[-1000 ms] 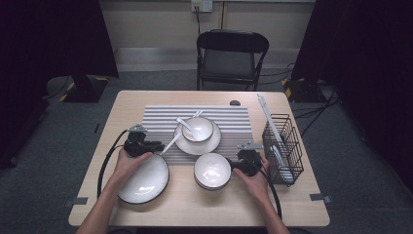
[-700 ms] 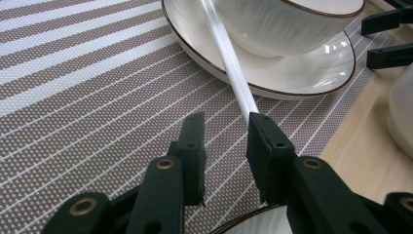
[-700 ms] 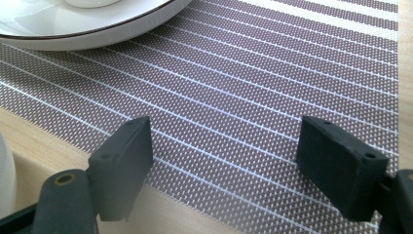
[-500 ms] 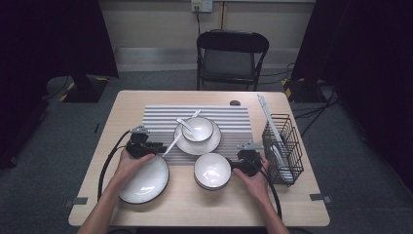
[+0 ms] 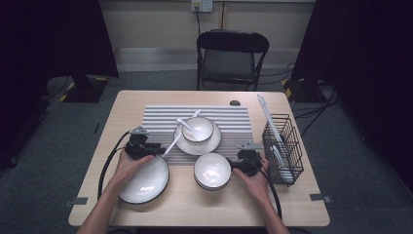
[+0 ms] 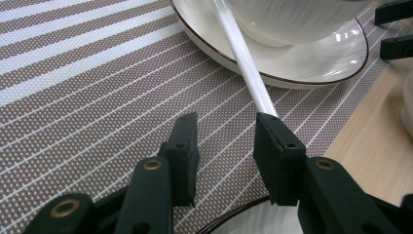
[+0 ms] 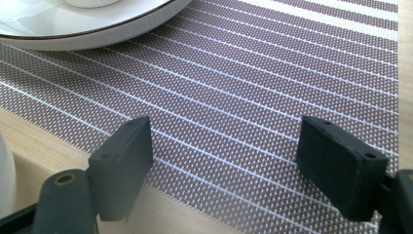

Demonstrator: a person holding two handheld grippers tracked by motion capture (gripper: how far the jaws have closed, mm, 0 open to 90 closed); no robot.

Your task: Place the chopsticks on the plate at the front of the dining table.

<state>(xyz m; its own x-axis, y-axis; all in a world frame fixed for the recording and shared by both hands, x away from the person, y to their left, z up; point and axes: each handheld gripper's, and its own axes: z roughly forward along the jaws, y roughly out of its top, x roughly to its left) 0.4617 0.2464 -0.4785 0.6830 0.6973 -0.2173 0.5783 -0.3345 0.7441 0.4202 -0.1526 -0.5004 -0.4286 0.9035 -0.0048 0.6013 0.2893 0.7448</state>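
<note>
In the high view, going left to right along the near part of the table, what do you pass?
Left gripper → large plate → empty bowl → right gripper → black wire rack. The left gripper's jaws have just been opening, with a white spoon handle lying by one jaw.

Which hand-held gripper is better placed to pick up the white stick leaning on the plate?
Left. The left hand-held gripper has just been opening, and the white stick runs right up to one of its jaws. The right hand-held gripper stands open over bare striped mat, beside the near bowl.
</note>
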